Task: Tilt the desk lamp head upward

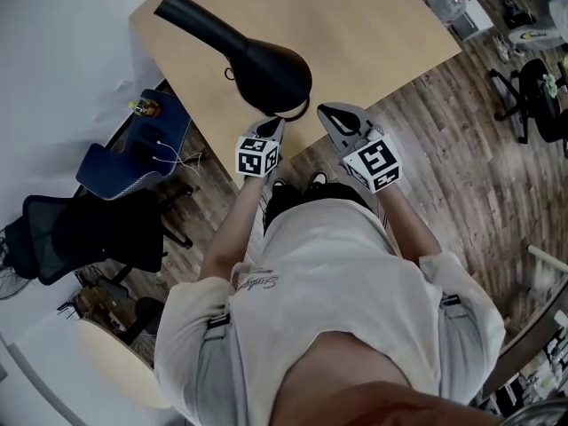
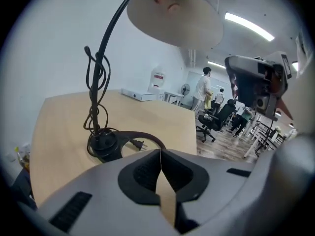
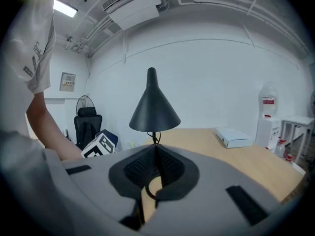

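The black desk lamp stands on the light wooden table (image 1: 373, 34) near its front edge. Its cone head (image 1: 253, 60) points downward, over the base. From the left gripper view I look up into the shade (image 2: 172, 11), with the thin curved stem (image 2: 106, 48), the round base (image 2: 103, 144) and the plug (image 2: 138, 144) below. My left gripper (image 1: 277, 122) (image 2: 160, 152) is shut and empty, just short of the base. My right gripper (image 1: 327, 112) (image 3: 156, 147) is shut and empty too, beside the head (image 3: 153, 104), not touching it.
A white flat box (image 3: 234, 136) lies at the table's far side, with a bottle (image 3: 267, 102) beyond. Office chairs (image 1: 98, 229) stand on the floor at the left, another chair (image 1: 541, 96) at the right. People (image 2: 203, 90) stand far off.
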`<state>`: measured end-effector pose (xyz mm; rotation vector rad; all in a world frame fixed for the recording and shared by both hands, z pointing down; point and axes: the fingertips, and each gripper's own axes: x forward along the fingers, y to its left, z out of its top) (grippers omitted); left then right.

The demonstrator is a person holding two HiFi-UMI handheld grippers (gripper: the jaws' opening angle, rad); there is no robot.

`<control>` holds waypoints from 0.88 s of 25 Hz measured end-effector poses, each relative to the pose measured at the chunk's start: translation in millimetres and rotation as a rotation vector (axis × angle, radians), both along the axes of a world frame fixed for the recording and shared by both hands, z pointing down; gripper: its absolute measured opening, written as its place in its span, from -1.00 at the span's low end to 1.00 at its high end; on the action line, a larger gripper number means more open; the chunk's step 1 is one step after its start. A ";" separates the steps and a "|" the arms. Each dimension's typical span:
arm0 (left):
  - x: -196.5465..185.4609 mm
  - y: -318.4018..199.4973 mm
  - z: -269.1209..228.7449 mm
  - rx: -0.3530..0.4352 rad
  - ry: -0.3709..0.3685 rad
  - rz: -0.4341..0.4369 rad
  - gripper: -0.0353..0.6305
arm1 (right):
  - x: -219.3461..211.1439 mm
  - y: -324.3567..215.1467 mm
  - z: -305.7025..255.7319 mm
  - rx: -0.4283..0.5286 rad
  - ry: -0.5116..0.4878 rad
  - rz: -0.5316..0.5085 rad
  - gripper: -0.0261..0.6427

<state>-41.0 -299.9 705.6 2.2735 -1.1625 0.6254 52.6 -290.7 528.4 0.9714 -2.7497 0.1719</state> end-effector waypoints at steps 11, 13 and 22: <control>-17.4 -13.8 62.3 -0.127 -0.093 -0.023 -0.85 | -19.3 -13.6 8.6 -0.060 -0.007 -0.054 -0.94; -19.7 -16.3 64.8 -0.130 -0.098 -0.028 -0.85 | -22.8 -15.8 8.6 -0.059 -0.004 -0.059 -0.94; -20.6 -14.3 69.9 -0.117 -0.143 0.018 -0.85 | -29.1 -16.5 1.3 -0.032 -0.061 -0.066 -0.94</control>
